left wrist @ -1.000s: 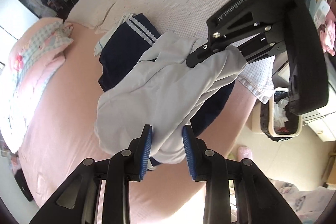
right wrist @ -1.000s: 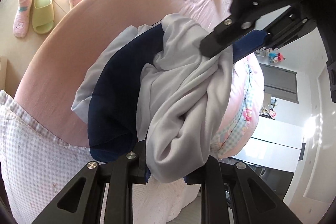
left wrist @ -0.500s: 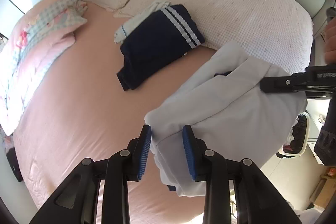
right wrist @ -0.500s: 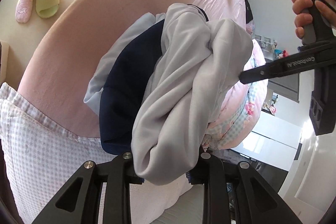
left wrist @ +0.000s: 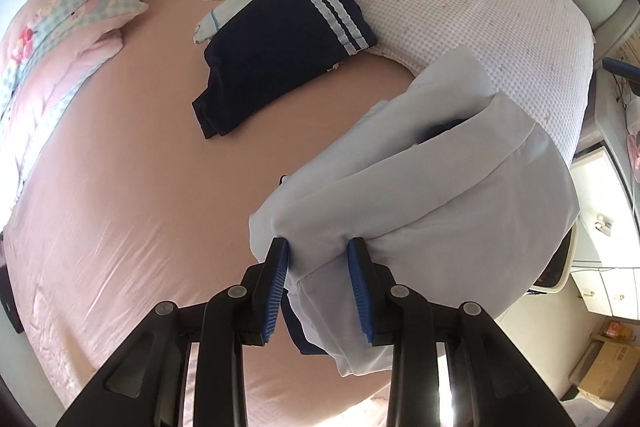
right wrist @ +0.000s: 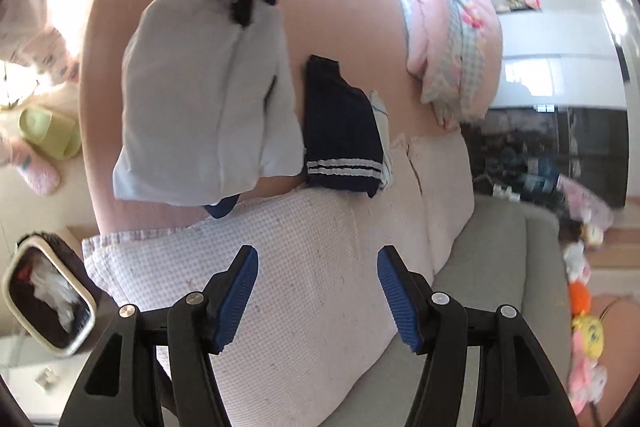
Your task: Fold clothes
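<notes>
My left gripper (left wrist: 320, 267) is shut on a bunched edge of a pale white garment (left wrist: 440, 195), which hangs from it in loose folds above the pink bed sheet (left wrist: 140, 187). A bit of navy cloth shows inside its folds. The right wrist view shows that garment (right wrist: 208, 107) dangling from the left gripper (right wrist: 256, 3) at the top. A folded navy garment with white stripes (left wrist: 280, 43) lies flat on the bed beside it, seen again (right wrist: 340, 131) from the right. My right gripper (right wrist: 318, 267) is open and holds nothing, hovering over the waffle-textured pillow (right wrist: 300, 307).
A pink and checked quilt (left wrist: 60, 27) is heaped along the bed's left side. A waste bin (right wrist: 44, 303) stands on the floor by the bed's corner, with a green slipper (right wrist: 48, 131) further off. Plush toys (right wrist: 584, 307) lie beside the grey headboard (right wrist: 500, 267).
The right gripper has let go of the white garment and drawn back over the pillow. The garment now hangs from the left gripper alone, carried clear of the navy one.
</notes>
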{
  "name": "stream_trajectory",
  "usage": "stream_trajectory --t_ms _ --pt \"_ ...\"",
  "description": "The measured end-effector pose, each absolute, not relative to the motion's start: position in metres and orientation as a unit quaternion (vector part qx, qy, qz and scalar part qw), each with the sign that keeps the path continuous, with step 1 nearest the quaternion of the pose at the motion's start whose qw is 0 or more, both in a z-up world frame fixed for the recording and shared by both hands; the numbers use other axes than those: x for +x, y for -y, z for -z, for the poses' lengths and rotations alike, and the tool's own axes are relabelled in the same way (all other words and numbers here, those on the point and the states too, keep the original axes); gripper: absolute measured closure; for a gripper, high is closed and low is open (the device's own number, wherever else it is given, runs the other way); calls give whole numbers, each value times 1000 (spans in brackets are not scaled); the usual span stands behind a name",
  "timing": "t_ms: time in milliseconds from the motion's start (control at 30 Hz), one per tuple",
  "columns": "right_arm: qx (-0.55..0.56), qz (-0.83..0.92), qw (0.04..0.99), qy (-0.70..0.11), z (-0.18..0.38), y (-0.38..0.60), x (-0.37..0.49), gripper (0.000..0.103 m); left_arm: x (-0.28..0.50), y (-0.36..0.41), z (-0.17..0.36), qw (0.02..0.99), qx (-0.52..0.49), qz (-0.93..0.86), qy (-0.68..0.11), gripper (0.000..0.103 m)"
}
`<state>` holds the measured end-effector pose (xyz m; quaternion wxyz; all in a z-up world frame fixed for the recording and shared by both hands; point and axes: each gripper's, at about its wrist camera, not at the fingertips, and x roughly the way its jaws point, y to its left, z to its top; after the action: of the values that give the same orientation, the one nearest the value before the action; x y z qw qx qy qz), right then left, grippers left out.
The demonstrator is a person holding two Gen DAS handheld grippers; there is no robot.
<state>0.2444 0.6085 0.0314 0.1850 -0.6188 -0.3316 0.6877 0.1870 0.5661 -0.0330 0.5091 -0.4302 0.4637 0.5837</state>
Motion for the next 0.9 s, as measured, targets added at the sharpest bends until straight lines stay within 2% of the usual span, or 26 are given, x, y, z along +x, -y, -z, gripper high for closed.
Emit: stream_trajectory --t_ms 67,167,267,367,467,567,700,900 --pt "-629 -705 209 253 -37 -622 243 41 183 -567 34 504 -441 -587 -455 71" --pt "-649 -718 229 108 -34 -636 242 41 178 -568 34 495 -452 -595 -444 59" --pt "-656 -708 249 -77 -14 -644 253 41 171 -568 37 489 -469 -597 -431 49" --pt "-614 -693 266 -270 6 -659 267 42 164 -568 40 482 -485 -599 -417 45" --pt "-565 -658 290 -404 31 -668 281 54 158 -568 43 476 -501 -600 -403 42" --pt "-545 -626 322 -455 47 -671 289 54 151 -568 46 469 -517 -601 -389 30" --pt "-542 -602 349 -471 59 -668 286 54 142 -569 52 458 -542 -600 -370 16" --pt "-560 -583 365 -462 79 -657 278 53 138 -567 64 448 -555 -605 -353 8"
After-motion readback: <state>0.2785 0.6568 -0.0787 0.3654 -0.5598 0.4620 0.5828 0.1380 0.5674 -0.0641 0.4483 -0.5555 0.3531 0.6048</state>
